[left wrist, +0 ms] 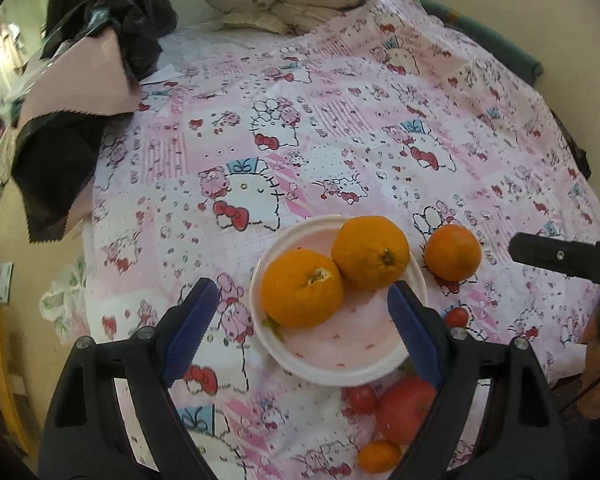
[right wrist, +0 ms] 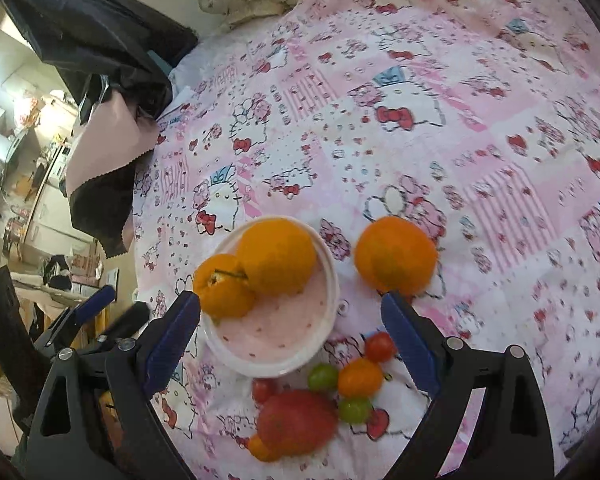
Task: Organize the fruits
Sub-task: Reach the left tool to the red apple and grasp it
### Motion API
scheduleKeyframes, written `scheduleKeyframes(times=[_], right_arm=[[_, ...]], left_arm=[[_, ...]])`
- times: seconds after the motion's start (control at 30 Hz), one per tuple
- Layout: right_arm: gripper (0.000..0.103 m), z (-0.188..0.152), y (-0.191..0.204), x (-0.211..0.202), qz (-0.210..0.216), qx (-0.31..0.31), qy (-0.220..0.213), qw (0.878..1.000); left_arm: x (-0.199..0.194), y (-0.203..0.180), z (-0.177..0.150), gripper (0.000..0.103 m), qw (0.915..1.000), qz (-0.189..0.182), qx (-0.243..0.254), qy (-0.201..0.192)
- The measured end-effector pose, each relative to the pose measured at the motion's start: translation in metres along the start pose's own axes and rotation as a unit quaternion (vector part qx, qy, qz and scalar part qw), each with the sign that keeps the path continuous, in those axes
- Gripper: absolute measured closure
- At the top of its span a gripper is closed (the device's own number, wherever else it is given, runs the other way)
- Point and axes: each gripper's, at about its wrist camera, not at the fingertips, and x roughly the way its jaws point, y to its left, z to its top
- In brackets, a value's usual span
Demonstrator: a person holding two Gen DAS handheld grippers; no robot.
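Both grippers hang with jaws spread, empty. Nearest the right gripper [right wrist: 290, 330], small fruits lie on the cloth before the pink plate [right wrist: 332, 276]; beyond, to the plate's right, a loose orange [right wrist: 396, 256] sits ahead of its right finger, nearer than to the left gripper [left wrist: 304, 314].

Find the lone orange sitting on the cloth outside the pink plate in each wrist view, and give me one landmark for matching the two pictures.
Left wrist view: the lone orange lies right of centre, on the cloth just right of the pink plate.
Right wrist view: the same orange lies just right of centre, right of the plate, above the right fingertip.
Shared landmark: the plate holding two oranges.
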Motion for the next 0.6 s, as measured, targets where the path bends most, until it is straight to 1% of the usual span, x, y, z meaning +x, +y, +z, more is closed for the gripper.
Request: scheduleKeyframes(times=[0.1, 0.27, 0.33, 0.4, 0.5, 0.6], right_arm=[[0.009, -0.013, -0.012, -0.009, -0.001, 0.016, -0.003, 1.000], [0.009, -0.035, -0.026, -0.021, -0.005, 0.037, -0.006, 0.999], [0.009, -0.042, -0.029, -0.024, -0.006, 0.042, -0.006, 0.999], [0.009, -0.051, -0.033, -0.025, -0.007, 0.050, -0.006, 0.999], [0.009, -0.058, -0.039, -0.026, -0.003, 0.061, -0.001, 0.998], [0.009, -0.059, -0.042, -0.028, -0.007, 0.059, -0.004, 0.998]], left_arm=[[-0.013, 0.004, -0.012, 0.018, 0.9999, 0.006, -0.016, -0.001], [-0.027, 0.014, -0.041, 0.018, 0.9982, -0.005, -0.059, 0.011], [-0.029, 0.016, -0.052, 0.018, 0.9976, -0.005, -0.067, 0.016], [-0.028, 0.016, -0.063, 0.018, 0.9971, -0.003, -0.072, 0.024], [-0.022, 0.014, -0.079, 0.018, 0.9952, -0.011, -0.085, 0.047], [-0.016, 0.006, -0.095, 0.018, 0.9943, -0.015, -0.082, 0.066]])
